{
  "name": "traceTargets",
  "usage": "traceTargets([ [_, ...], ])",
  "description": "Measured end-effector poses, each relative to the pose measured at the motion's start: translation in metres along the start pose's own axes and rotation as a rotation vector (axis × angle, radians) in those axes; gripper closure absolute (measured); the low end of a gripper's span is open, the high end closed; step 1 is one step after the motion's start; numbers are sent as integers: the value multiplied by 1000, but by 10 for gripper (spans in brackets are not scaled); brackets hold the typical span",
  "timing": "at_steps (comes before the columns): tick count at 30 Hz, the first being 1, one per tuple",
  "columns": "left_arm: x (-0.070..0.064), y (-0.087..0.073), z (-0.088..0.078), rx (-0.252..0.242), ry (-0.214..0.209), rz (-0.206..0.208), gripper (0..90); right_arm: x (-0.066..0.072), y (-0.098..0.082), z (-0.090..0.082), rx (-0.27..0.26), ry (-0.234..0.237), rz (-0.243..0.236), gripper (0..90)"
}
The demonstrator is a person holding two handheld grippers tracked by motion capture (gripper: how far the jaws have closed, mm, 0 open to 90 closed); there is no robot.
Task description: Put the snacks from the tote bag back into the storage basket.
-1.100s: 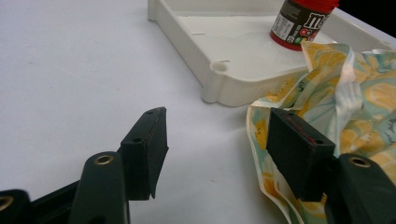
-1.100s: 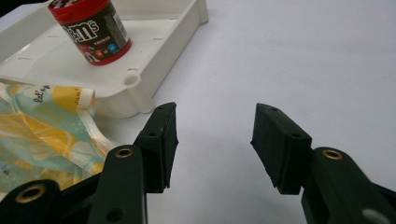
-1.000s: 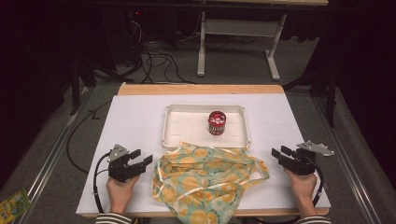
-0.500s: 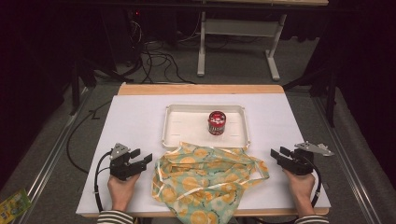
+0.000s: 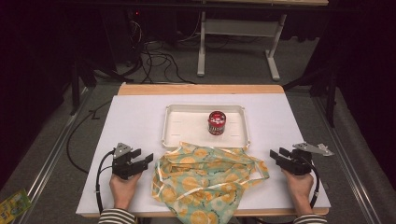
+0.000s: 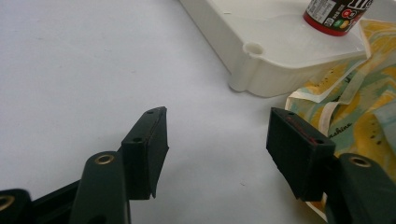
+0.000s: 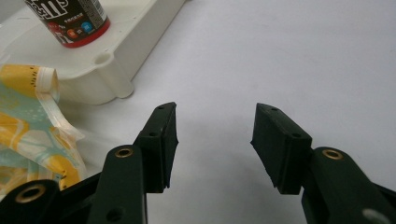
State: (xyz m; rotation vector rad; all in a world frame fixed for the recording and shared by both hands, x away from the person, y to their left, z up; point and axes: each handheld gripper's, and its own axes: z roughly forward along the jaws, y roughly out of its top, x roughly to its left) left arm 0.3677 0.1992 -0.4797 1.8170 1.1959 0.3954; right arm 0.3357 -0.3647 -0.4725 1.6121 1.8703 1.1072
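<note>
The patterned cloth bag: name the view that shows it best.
The high view: the whole patterned cloth bag lies spread between both hands, its top edge against the white tray. The left gripper view catches a folded edge and handle strips at its right; the right gripper view catches a crumpled corner at its left.

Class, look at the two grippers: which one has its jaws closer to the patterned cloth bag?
The left gripper: its jaws almost reach the cloth bag's edge, while the right gripper sits farther from it across bare table.
</note>
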Motion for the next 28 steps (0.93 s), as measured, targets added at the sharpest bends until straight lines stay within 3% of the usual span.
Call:
traceTargets([
  [12, 0, -2, 6, 21, 17, 6, 390, 1, -3, 4, 16, -22, -20, 497],
  [20, -2, -2, 7, 26, 35, 22, 388, -1, -4, 4, 17, -14, 11, 492],
  [28, -2, -3, 7, 28, 36, 24, 385, 0, -4, 4, 14, -17, 5, 486],
])
